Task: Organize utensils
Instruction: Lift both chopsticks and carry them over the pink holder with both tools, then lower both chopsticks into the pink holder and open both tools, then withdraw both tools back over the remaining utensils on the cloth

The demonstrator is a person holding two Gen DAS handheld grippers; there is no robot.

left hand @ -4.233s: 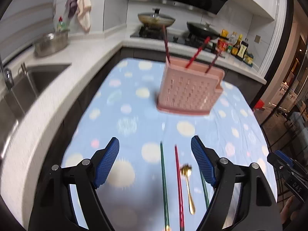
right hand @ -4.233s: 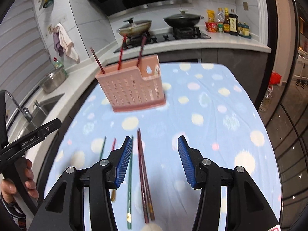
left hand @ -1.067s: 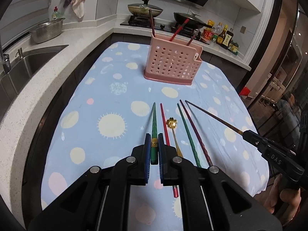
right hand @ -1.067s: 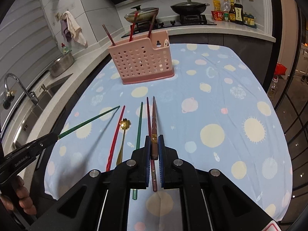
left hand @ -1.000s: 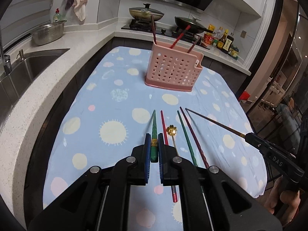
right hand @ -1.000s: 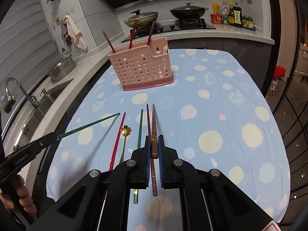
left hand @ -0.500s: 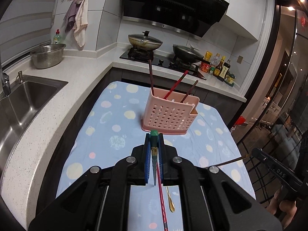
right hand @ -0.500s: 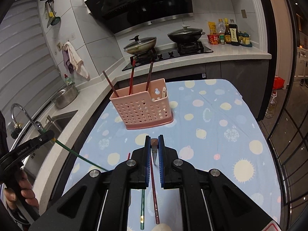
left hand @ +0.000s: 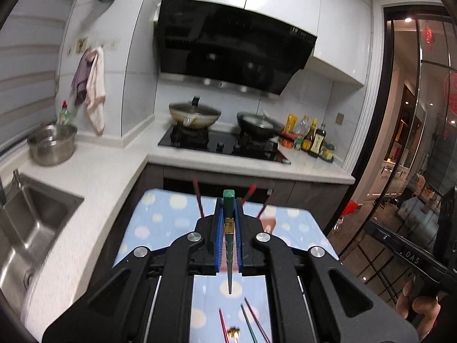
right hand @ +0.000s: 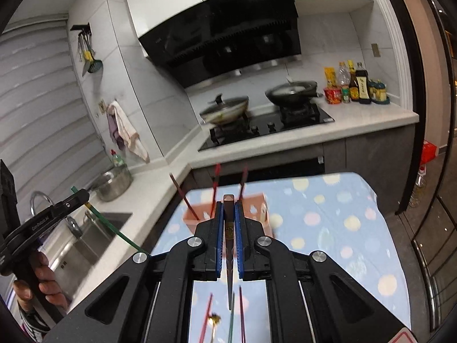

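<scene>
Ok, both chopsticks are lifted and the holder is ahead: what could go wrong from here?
1. Each tongs pinch a chopstick near its thick end: the green chopstick in the left tongs and the brown chopstick in the right tongs could pivot or slip.
2. The pink holder already holds three leaning chopsticks that may block entry.

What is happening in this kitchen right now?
A person is sorting utensils with two handheld grippers. The left gripper is shut on a green chopstick, the right gripper on a brown chopstick, both lifted above the table. The pink utensil basket ahead holds three chopsticks; more chopsticks and a gold spoon lie below.
</scene>
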